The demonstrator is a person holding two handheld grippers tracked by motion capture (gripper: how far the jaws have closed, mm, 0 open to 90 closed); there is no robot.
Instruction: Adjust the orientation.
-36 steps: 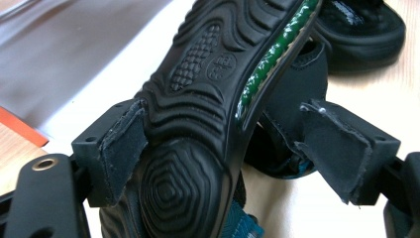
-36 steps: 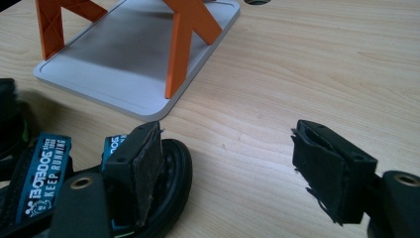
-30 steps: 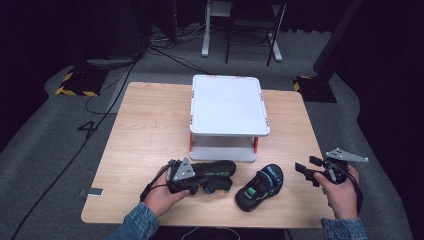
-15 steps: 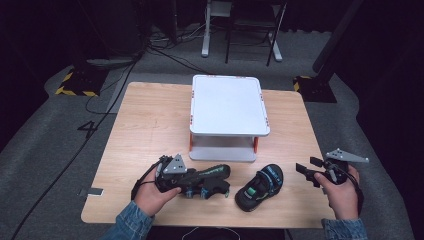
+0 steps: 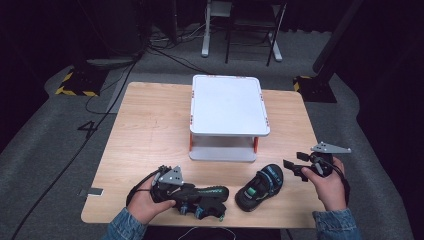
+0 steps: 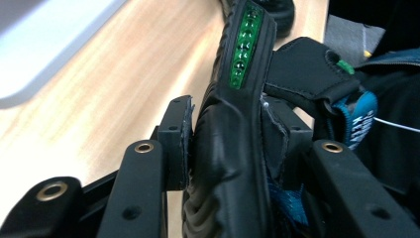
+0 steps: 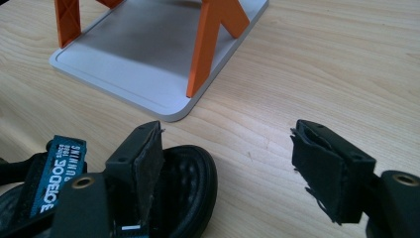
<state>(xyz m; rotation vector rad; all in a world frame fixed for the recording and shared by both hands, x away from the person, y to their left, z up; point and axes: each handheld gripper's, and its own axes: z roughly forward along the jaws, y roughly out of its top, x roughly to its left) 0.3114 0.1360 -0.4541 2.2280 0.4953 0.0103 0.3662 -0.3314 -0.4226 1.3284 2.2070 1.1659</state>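
Observation:
A black sandal with green sole inserts [image 5: 202, 196] hangs on its side near the table's front edge, and my left gripper [image 5: 172, 189] is shut on it. In the left gripper view both pads [image 6: 179, 141] press the sandal's sole [image 6: 233, 163] edge-on. The jaws closed on it and have just been opening a little, with the sole still pinched between them. A second black sandal with blue straps [image 5: 260, 186] lies flat to the right. My right gripper [image 5: 295, 163] stands open just right of its heel; in the right gripper view [image 7: 237, 163] that sandal [image 7: 190, 183] lies beside the left jaw, untouched.
A white two-level stand [image 5: 227, 105] with orange legs [image 7: 210, 44] occupies the table's middle back. Its base plate [image 7: 133, 64] lies just beyond the second sandal. Bare wood [image 5: 150, 130] stretches left of the stand. Cables and chair legs are on the floor behind.
The left gripper has pulled the green-soled sandal left and toward the front edge, tipping it onto its side. The right gripper has shifted slightly left toward the other sandal.

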